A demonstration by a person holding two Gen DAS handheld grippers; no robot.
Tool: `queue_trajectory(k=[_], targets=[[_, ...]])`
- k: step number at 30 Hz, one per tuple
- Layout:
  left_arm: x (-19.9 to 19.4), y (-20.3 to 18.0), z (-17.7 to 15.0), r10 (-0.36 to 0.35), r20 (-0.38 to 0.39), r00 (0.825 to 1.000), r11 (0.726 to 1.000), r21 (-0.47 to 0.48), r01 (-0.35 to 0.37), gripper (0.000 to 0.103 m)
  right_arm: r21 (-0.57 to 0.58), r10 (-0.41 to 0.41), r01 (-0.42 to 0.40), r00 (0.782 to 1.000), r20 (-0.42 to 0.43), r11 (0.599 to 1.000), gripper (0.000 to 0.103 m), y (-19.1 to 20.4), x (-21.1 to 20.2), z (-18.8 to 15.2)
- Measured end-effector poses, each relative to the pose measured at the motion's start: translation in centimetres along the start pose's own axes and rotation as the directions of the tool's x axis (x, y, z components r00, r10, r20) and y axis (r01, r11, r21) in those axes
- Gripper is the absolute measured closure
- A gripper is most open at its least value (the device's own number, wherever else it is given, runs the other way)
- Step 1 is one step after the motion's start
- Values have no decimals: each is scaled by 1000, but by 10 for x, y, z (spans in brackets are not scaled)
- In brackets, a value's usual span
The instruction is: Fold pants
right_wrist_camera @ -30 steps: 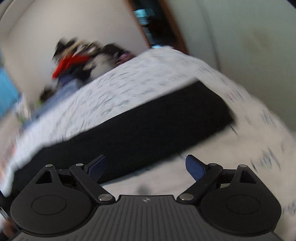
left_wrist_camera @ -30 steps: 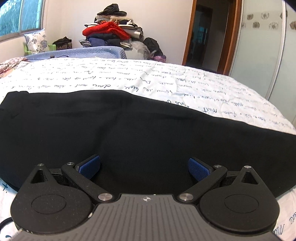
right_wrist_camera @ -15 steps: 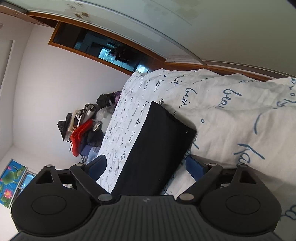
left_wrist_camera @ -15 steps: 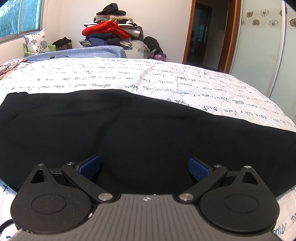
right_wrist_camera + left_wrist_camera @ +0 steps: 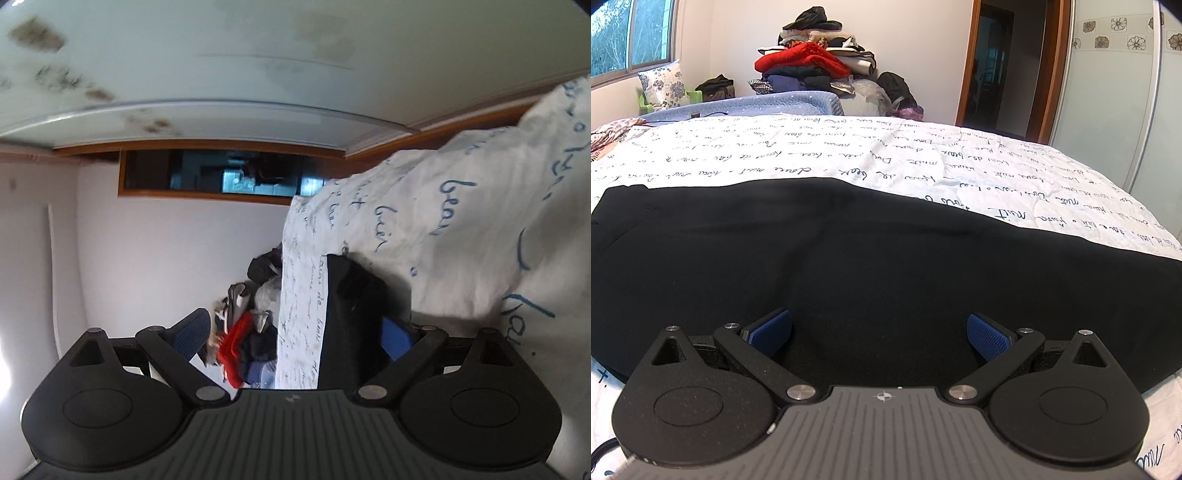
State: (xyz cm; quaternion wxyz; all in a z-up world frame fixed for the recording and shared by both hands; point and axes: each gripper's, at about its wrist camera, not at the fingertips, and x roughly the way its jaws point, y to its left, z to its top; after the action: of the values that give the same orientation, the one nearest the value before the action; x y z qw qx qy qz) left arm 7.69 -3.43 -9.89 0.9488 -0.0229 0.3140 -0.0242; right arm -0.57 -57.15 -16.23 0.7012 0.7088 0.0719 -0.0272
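Observation:
Black pants [image 5: 871,266] lie flat across the white bed cover with blue handwriting [image 5: 849,155], folded lengthwise into one long band. My left gripper [image 5: 879,328] is open and hovers low over the near edge of the pants, holding nothing. My right gripper [image 5: 295,332] is open and rolled on its side at one narrow end of the pants [image 5: 351,314]. That end sits between the jaws, close to the right blue pad [image 5: 397,338]. Whether the pad touches the cloth I cannot tell.
A heap of clothes [image 5: 816,62] is stacked against the far wall behind the bed. A doorway [image 5: 993,66] and frosted wardrobe doors [image 5: 1108,92] stand at the right. A patterned pillow [image 5: 663,86] sits under the window at the far left.
My right gripper has swung from above the bed, rolled onto its side, and closed in on the end of the pants. My left gripper has barely moved.

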Motion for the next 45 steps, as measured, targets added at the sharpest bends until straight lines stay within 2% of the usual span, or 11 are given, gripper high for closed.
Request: queue_trajectory(k=[6,12,15,19,20,22,24,27,33,37,45], targets=[[-1,0,0,-5,2,1000,1000,-6,5,0,-172,-243,235,970,-27,957,7,32,20,-13],[1,1,1,-10,4,1000,1000,-11,10,0,-412,-423,382,906,-7,827,3,51,41,-51],[0,1,1,-12,4,1000,1000,-13,12,0,-464,-406,357,914,-6,811,2,53,53,-61],[0,2,1,-18,8,1000,1000,-19,18,0,-258,-242,253,967,76,932,3,34,31,-31],[0,3,1,-19,9,1000,1000,-21,19,0,-231,-227,234,972,57,944,13,29,31,-27],[1,2,2,-17,7,1000,1000,-18,17,0,-294,-259,251,966,11,922,73,29,39,-26],[2,1,2,-14,5,1000,1000,-13,14,0,-297,-351,324,935,-42,898,85,19,51,-28],[2,1,2,-15,5,1000,1000,-13,15,0,-285,-296,278,955,-23,918,96,6,47,-34],[1,-2,1,-8,5,1000,1000,-1,8,0,-433,-349,344,934,69,834,97,21,53,-49],[2,-6,1,6,-2,1000,1000,19,-6,0,-254,-295,305,952,79,918,97,5,46,-36],[4,-10,0,21,-5,1000,999,35,-21,0,-145,-220,240,966,138,960,99,-7,42,-26]])
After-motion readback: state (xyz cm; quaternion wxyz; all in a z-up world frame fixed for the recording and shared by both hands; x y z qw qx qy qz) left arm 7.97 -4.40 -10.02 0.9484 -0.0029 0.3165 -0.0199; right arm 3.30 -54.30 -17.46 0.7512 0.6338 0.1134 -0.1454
